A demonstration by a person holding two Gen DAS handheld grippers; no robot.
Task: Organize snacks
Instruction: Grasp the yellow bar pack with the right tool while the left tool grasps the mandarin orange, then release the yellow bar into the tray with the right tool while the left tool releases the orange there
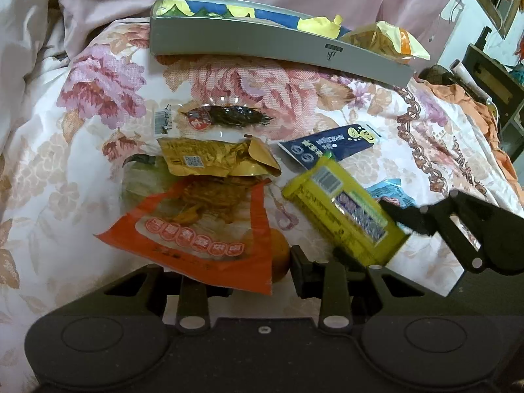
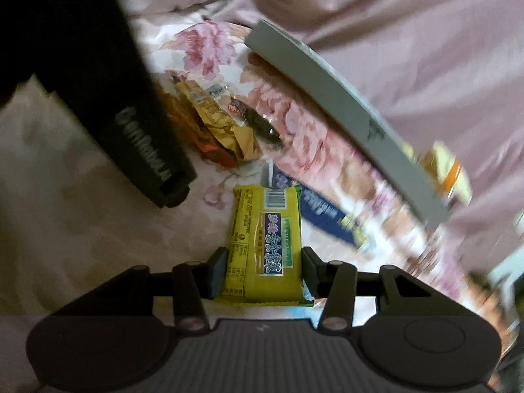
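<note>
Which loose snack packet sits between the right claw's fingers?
The yellow packet with the barcode and blue label; the right claw straddles it. The orange, gold and navy packets lie farther off on the floral quilt.

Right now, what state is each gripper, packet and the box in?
Right gripper: shut on the yellow packet, lifted.
Left gripper: open, holding nothing.
Grey box: open, snacks inside.
Orange packet: lying on the floral quilt.
Gold packet: crumpled, lying.
Blue packet: lying flat.

I see the tray (image 1: 262,44) at the bed's (image 1: 49,163) far edge, loose snack packets (image 1: 216,160) lying before it on the bed.
</note>
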